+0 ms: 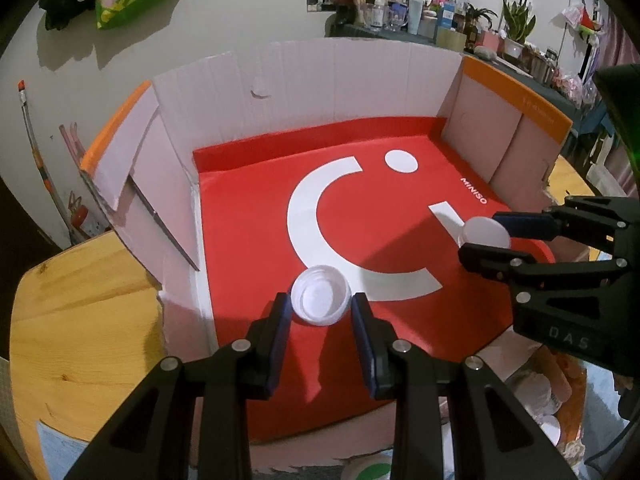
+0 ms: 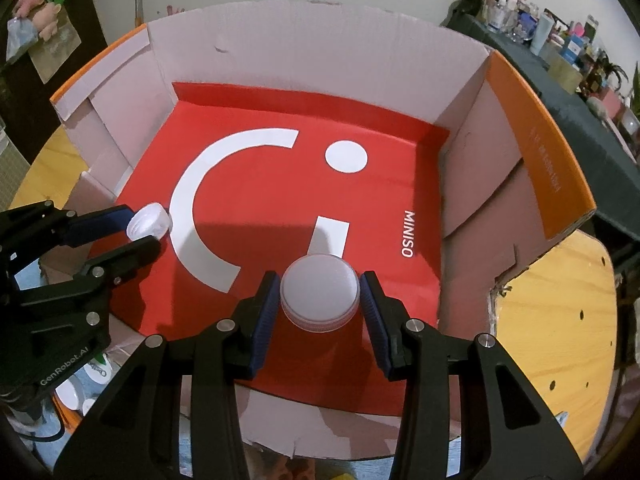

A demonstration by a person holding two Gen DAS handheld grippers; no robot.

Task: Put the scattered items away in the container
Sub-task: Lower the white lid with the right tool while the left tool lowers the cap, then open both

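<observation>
White cap pinched in left claw, open side up; right claw grips white lid, both over red-lined box.

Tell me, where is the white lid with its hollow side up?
The open-side-up white lid sits pinched in the left gripper, over the near part of the box's red liner.

Two white lids, one cardboard box, two hand-held grippers.
</observation>
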